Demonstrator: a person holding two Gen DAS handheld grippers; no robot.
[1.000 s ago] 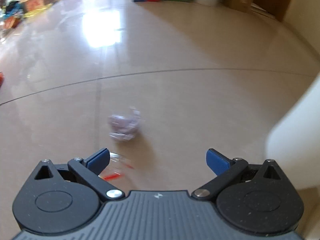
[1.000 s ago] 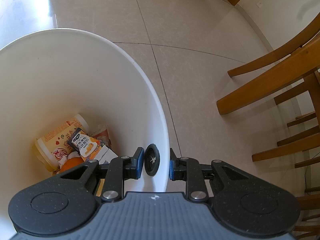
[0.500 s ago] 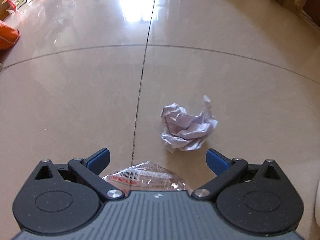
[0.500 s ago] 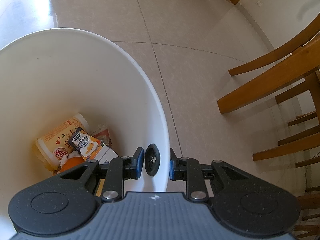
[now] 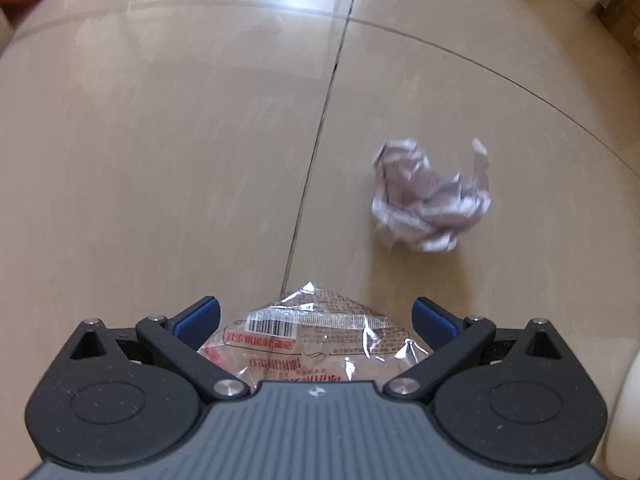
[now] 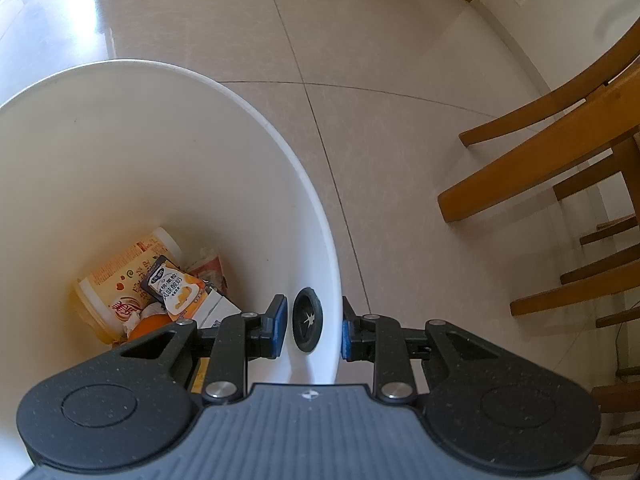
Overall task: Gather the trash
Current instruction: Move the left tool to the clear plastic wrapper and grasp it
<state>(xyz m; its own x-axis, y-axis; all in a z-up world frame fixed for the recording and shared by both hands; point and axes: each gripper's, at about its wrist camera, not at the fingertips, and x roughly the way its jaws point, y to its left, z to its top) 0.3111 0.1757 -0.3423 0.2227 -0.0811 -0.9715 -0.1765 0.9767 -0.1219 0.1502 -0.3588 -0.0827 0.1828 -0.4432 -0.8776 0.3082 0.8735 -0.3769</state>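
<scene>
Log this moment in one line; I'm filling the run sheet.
left gripper: open over clear wrapper | right gripper: holding white bucket wall | crumpled paper: on floor

Both tools look alike. The left gripper has a grey ribbed body in the middle with a small white mark at its far edge, and a black speckled round housing on each side with a raised disc and a triangular hole. Black link arms run from silver screws to blue-padded fingers. The right gripper has the same grey ribbed body, black housings, silver screws and blue pads on black fingers.
</scene>
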